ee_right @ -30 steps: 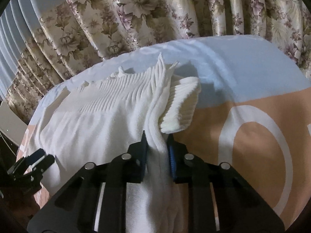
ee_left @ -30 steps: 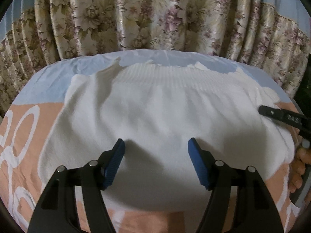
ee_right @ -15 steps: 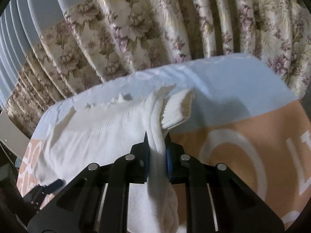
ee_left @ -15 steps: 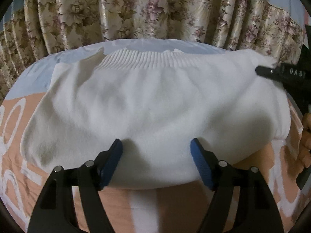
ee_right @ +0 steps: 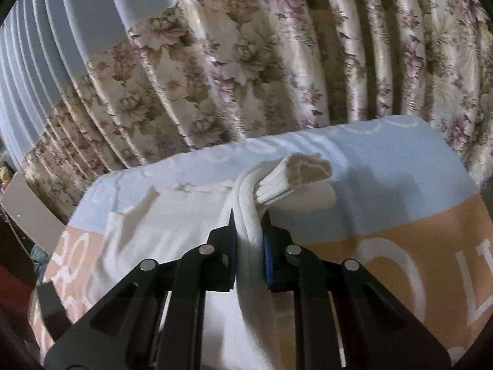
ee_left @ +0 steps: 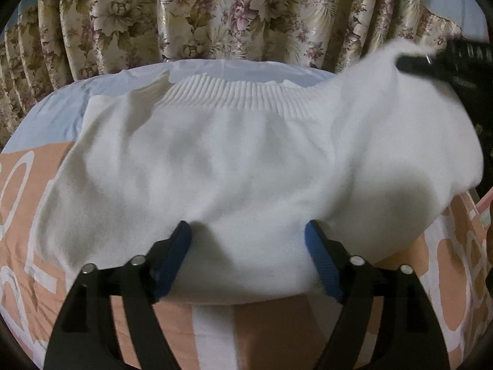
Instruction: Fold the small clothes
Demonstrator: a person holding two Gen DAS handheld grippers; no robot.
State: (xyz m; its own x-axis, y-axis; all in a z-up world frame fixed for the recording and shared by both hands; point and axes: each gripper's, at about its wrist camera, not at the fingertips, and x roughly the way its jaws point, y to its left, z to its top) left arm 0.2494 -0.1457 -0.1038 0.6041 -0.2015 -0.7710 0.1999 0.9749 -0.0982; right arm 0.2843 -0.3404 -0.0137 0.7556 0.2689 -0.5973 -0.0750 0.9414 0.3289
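While spread across the bed [ee_left: 37, 166], white sweater [ee_left: 246, 166] lying with ribbed band [ee_left: 228, 98] toward the floral curtain [ee_left: 215, 12]. Left of the sweater, peach bedsheet with white letters, pale blue strip nearer the curtain. At the sweater's near edge, left gripper [ee_left: 246, 246] with blue-padded fingers [ee_left: 172, 256] wide apart, holding nothing, the sweater's hem lying between and just under them. Right of the sweater's middle, cloth rising off the bed in a blurred hump toward its upper right corner. At that corner, right gripper [ee_left: 431, 58] seen as a dark shape touching the raised cloth.

Seen from the right wrist: left of the sweater [ee_right: 172, 234], peach sheet with white lettering and a dim room edge beyond the bed [ee_right: 400, 160]. At the sweater's right side, a bunched ridge of white knit running up between the right gripper's [ee_right: 248, 246] fingers [ee_right: 268, 259], pressed tight on it from both sides. Just past the fingertips, ribbed cuff [ee_right: 295, 175] sticking out to the right, lifted off the bed, its shadow on the pale blue sheet. Right of the sweater, peach sheet with a white ring and letters. Behind everything, curtain [ee_right: 277, 55] in folds.
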